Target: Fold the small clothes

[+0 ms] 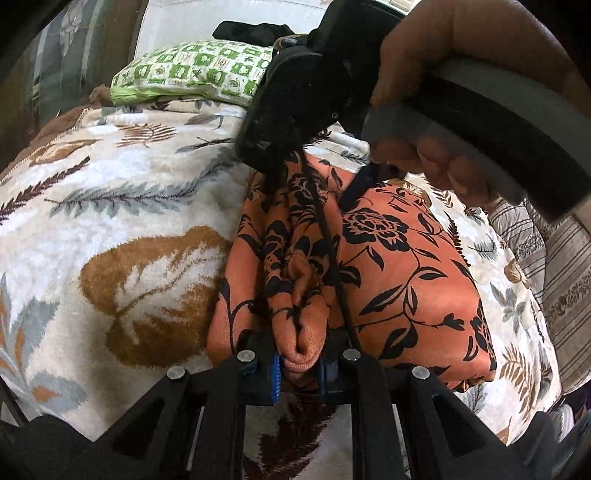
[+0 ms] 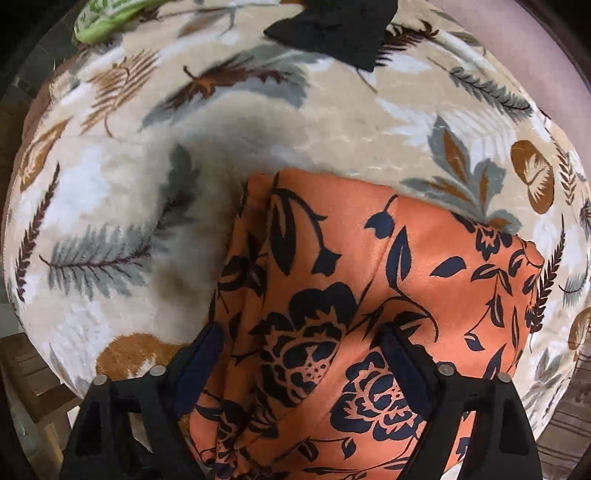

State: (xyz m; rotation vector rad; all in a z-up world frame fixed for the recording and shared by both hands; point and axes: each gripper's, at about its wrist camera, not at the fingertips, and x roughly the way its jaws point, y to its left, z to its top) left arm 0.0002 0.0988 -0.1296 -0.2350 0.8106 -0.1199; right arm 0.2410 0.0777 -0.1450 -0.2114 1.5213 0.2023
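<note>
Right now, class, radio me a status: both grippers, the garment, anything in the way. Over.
Left gripper shut on orange floral garment. Right gripper open, straddling it. Garment part-folded on leaf-print blanket. Black cloth lies apart.

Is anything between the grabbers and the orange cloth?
No. The left gripper already pinches a fold of the orange cloth, and the right gripper has its open fingers around it.
</note>
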